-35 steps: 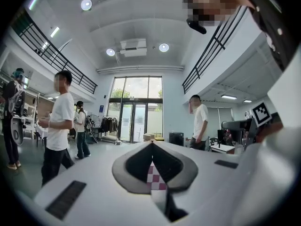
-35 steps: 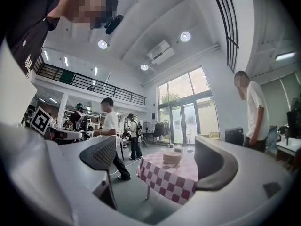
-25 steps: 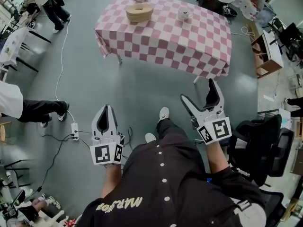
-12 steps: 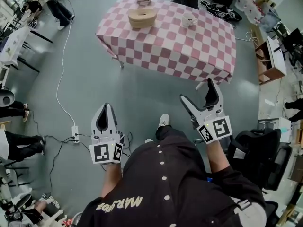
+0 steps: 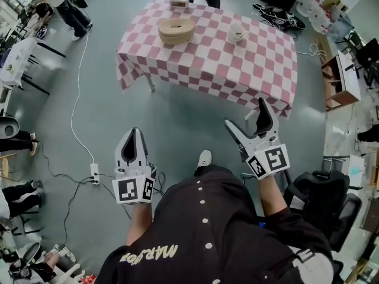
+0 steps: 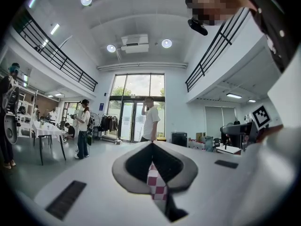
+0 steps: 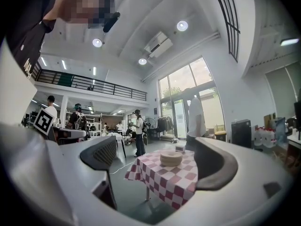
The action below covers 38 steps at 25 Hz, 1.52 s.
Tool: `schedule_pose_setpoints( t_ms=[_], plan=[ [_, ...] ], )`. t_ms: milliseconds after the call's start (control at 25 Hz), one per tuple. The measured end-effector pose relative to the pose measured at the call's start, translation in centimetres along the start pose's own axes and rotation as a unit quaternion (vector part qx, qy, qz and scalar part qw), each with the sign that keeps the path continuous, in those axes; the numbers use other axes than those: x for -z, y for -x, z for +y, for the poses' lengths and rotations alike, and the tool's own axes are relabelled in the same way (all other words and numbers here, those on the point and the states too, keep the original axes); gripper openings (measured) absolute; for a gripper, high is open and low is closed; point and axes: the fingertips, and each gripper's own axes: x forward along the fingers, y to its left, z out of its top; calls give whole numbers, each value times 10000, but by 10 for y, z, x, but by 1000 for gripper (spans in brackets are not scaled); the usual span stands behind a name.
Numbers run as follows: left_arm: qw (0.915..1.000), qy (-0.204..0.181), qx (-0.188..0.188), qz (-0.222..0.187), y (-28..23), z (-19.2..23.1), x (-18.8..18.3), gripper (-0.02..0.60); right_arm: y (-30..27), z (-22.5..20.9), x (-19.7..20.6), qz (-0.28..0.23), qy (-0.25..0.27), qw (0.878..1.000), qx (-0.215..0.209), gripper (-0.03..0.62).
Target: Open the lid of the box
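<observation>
Head view: the round wooden box (image 5: 176, 31) sits near the far edge of the checkered table (image 5: 260, 70), well apart from your left gripper (image 5: 135, 132) and right gripper (image 5: 245, 112). Left gripper view: its jaws are pressed together on nothing. Right gripper view: its jaws are spread wide, holding nothing.

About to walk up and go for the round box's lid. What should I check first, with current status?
1. Round box on table, lid closed: ok.
2. Box within reach: not ok, table stands well ahead.
3. Right gripper open and empty: ok.
4. Left gripper ready to grasp: not ok, jaws shut.
5. Cup apart from the box: ok.
</observation>
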Motion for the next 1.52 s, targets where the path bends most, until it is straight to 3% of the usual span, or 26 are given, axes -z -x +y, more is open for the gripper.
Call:
schedule_pose_setpoints(
  t_ms=[760, 1000, 1520],
  plan=[
    [9994, -53, -306, 162, -73, -29, -1, 11, -55, -75, 15, 178, -351, 9987, -310, 503],
    [9985, -24, -445, 328, -78, -16, 12, 11, -69, -79, 30, 295, -494, 9978, -326, 505],
    [9994, 55, -324, 45, -144, 24, -1, 11, -137, -86, 14, 136, -245, 9992, -282, 505]
  ],
)
